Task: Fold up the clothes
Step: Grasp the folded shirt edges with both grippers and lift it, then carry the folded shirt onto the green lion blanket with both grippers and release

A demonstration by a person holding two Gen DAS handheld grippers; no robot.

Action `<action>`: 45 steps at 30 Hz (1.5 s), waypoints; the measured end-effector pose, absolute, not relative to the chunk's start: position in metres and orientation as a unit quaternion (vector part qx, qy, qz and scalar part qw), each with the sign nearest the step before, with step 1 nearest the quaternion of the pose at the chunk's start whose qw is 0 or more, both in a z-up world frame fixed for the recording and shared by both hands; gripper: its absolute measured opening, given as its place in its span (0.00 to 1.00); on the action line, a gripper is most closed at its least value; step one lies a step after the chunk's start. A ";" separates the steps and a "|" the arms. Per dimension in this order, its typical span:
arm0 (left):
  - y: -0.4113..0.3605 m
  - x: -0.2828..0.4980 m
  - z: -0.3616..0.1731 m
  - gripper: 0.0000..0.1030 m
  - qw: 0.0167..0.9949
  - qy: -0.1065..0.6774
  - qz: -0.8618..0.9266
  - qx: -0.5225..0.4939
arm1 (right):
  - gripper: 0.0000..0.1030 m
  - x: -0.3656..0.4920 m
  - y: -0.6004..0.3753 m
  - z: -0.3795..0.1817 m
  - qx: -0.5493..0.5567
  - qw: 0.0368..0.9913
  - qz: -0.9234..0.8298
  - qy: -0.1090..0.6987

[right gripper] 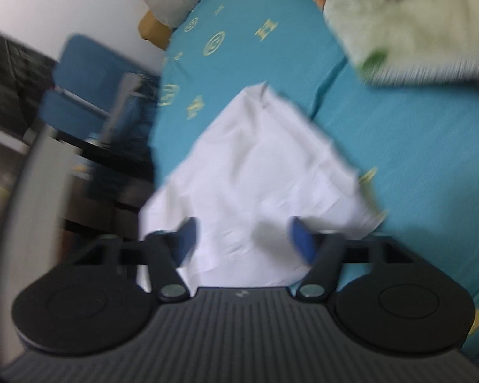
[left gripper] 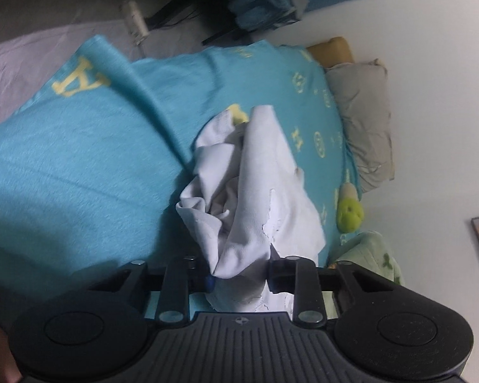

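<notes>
Left claw: jaws closed on a bunched fold of the white garment.
Garment: crumpled, trailing forward onto the teal blanket.
Blanket: yellow motifs, covers the bed.
Far edge: grey pillow, green plush toy.

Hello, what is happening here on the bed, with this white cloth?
A person is folding clothes on a bed with a turquoise blanket. The left hand-held gripper is shut on a bunched white garment. The right hand-held gripper is open, its fingers on either side of the flatter white fabric, gripping nothing yet.
</notes>
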State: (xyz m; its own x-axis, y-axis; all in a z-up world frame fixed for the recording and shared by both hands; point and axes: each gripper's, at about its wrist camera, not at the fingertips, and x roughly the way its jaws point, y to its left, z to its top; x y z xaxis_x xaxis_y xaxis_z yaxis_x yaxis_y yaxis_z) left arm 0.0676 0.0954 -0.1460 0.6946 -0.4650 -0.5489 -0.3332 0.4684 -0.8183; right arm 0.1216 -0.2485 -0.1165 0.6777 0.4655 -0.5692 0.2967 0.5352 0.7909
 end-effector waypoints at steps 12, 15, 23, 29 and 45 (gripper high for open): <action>0.112 0.062 -0.139 0.23 0.766 0.352 -0.057 -0.534 | 0.88 0.119 -0.233 -0.175 0.619 0.676 0.024 0.398; 0.113 0.062 -0.138 0.23 0.770 0.350 -0.057 -0.530 | 0.63 0.123 -0.237 -0.175 0.598 0.705 -0.005 0.382; 0.116 0.054 -0.119 0.22 0.772 0.353 -0.063 -0.526 | 0.23 0.117 -0.233 -0.150 0.564 0.743 0.008 0.360; 0.121 0.030 -0.065 0.22 0.768 0.354 -0.087 -0.527 | 0.23 0.093 -0.239 -0.100 0.553 0.757 0.034 0.345; -0.015 0.057 0.092 0.23 0.813 0.354 -0.191 -0.421 | 0.23 0.055 -0.348 0.012 0.578 0.776 0.053 0.247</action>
